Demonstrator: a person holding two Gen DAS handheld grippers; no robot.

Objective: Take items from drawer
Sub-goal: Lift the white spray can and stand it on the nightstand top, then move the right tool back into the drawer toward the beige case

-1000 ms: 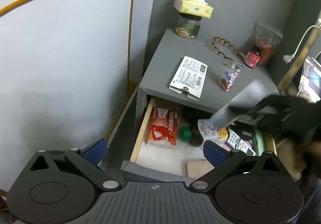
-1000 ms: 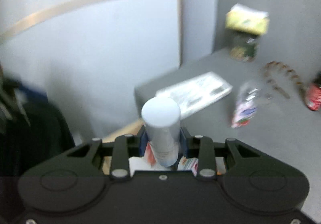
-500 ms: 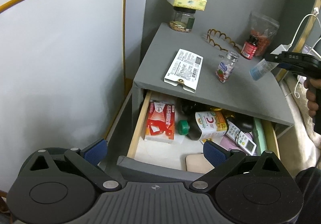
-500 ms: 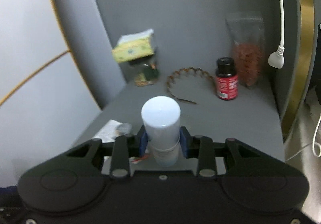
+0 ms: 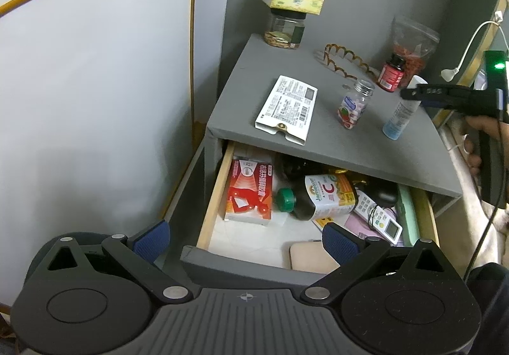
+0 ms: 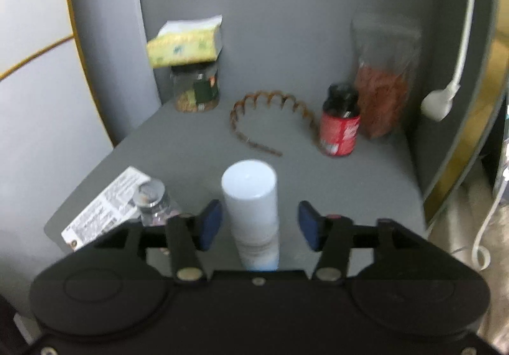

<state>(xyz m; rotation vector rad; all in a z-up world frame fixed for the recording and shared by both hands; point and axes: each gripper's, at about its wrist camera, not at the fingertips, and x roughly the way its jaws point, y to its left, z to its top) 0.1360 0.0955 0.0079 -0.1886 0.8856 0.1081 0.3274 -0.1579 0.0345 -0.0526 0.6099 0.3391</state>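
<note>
One bottle set down, drawer still full

Your right gripper [image 6: 256,221] has just been opening: the jaws stand spread, blue pads [image 6: 210,224] clear on both sides of the white bottle [image 6: 251,208], which is between them but not pinched. The bottle stands upright on the nightstand top [image 5: 318,138], just beside the small pill jar [image 5: 353,107] and near the red bottle [image 6: 338,129]. I read this as the release step of one transfer, done or nearly so.

Your left gripper [image 5: 245,240] hovers over the open drawer [image 5: 211,205], jaws spread wide, nothing between them.

Still in the drawer:
- red box [image 5: 249,192], at the left
- dark vitamin bottle [image 5: 321,197] on its side, green cap toward the red box
- remote [image 5: 378,218], at the right
- tan flat thing [image 5: 313,256] at the front edge; can't tell what it is

Next move, as I judge it: back the right gripper straight off the bottle without clipping it; it is tall and narrow and would tip easily, and the pill jar sits close. Then go back down for another item. The vitamin bottle is round and may roll; grip it across the body.
</note>
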